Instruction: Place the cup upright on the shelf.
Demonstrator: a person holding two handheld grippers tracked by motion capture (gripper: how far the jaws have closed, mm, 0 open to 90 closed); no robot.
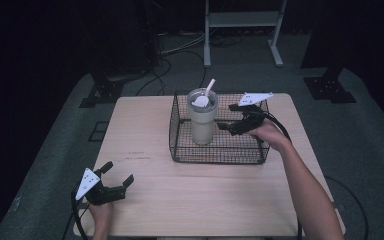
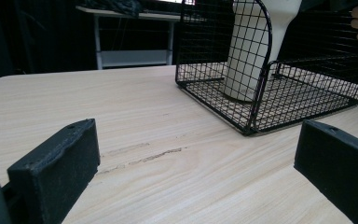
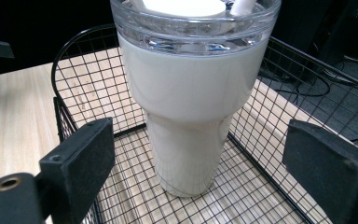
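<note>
A cream tumbler [image 1: 202, 120] with a clear lid and a white straw stands upright in the left part of a black wire basket [image 1: 219, 155] at the table's back middle. My right gripper [image 1: 226, 116] hovers inside the basket just right of the tumbler, open, its jaws pointing at the cup without touching it. In the right gripper view the tumbler [image 3: 191, 93] stands close ahead between the spread jaws of that gripper [image 3: 205, 149], with the basket wall [image 3: 74, 88] behind. My left gripper [image 1: 118, 173] rests open near the front left edge, with nothing between its fingers [image 2: 198, 140].
The wooden table [image 1: 205, 195] has bare room in front of and left of the basket [image 2: 261, 70]. On the floor behind it are a metal stand [image 1: 240, 20], cables [image 1: 180, 50] and dark stand bases [image 1: 100, 92].
</note>
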